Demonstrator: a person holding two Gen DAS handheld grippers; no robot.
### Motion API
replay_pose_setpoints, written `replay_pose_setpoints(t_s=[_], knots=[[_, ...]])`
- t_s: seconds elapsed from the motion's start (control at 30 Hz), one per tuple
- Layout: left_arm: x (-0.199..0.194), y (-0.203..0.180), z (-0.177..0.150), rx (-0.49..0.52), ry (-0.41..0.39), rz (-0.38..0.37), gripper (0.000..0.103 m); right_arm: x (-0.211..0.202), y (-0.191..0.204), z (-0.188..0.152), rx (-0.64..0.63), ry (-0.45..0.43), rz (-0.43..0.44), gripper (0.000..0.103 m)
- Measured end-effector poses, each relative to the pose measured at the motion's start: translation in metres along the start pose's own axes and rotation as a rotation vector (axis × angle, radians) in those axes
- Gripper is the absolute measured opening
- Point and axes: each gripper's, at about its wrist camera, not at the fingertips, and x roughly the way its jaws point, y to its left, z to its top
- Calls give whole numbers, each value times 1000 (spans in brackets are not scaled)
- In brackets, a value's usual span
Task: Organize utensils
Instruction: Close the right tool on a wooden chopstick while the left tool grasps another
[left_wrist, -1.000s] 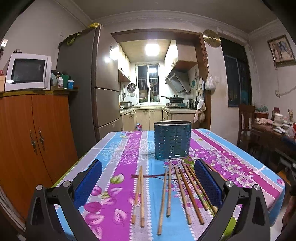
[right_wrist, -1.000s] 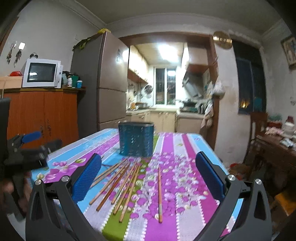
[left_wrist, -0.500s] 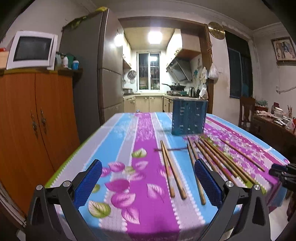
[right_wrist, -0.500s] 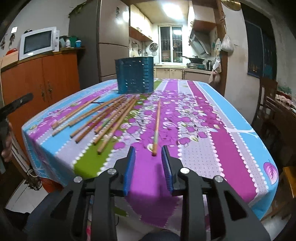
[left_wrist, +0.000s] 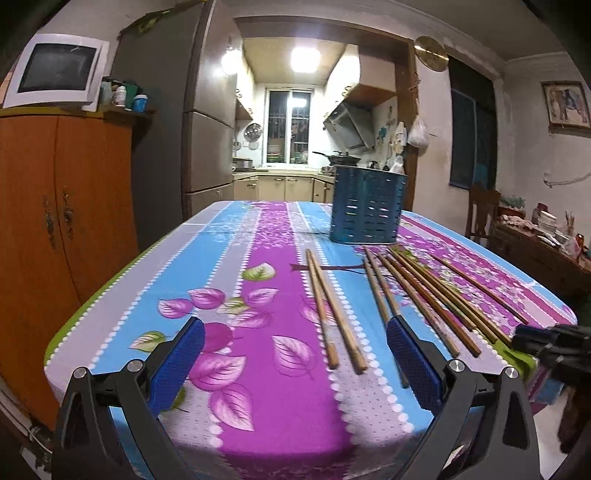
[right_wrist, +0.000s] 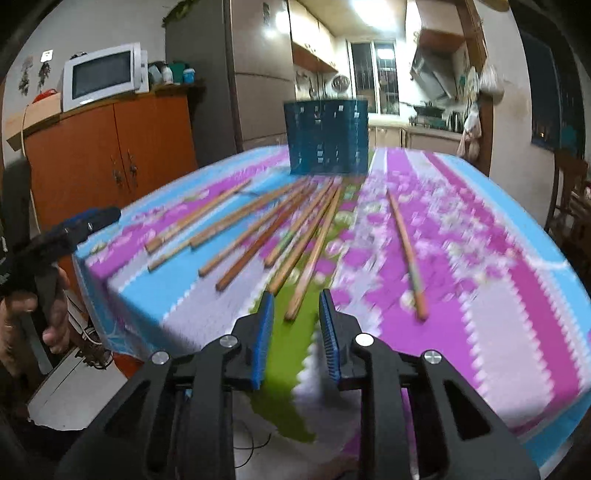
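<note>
Risk: right tool (right_wrist: 295, 314) w/ blue pads sits narrowed but empty at the desk's (left_wrist: 229, 295) near edge, its gap lined up on one of the fanned brown wooden chopsticks (right_wrist: 314, 254); neighbours lie almost touching, so a pinch could catch two or roll one off the near edge. View is motion-blurred, aim uncertain. Left tool (left_wrist: 295, 358) spread wide, released, over the near edge by the leftmost pair (left_wrist: 332, 310). Blue slotted plastic utensil holder (left_wrist: 367, 205) stands toward the far edge. Vs 0.5 s ago: right tool shifted left off the lone stick (right_wrist: 406, 254) and came closer; left view barely changed
</note>
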Motion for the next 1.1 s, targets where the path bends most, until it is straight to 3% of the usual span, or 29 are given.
replay_pose_setpoints(t_s=[0.1,0.2,0.33,0.43,0.47,0.5,0.6,0.8,1.1], knots=[[1,-5,-5,20,-2,-19,98,3,7,0,-31,-22,-47,23],[5,-5,-11,19,25,-39,89,8,5,3,-35,-24,-71,7],[0,-22,-17,75,18,-98,81,8,-4,3,-24,-35,-96,6],[1,-44,-21,128,38,-179,65,8,-5,3,-28,-45,-99,6],[5,-51,-24,143,52,-196,56,8,-5,3,-26,-49,-102,6],[8,-58,-26,159,59,-200,48,8,-6,2,-26,-52,-103,7],[16,-67,-30,170,69,-190,40,8,-6,1,-27,-56,-104,6],[29,-64,-38,153,85,-180,30,9,-6,-2,-31,-74,-96,7],[23,-65,-48,149,11,-171,27,8,-8,-9,-45,-105,-77,7]])
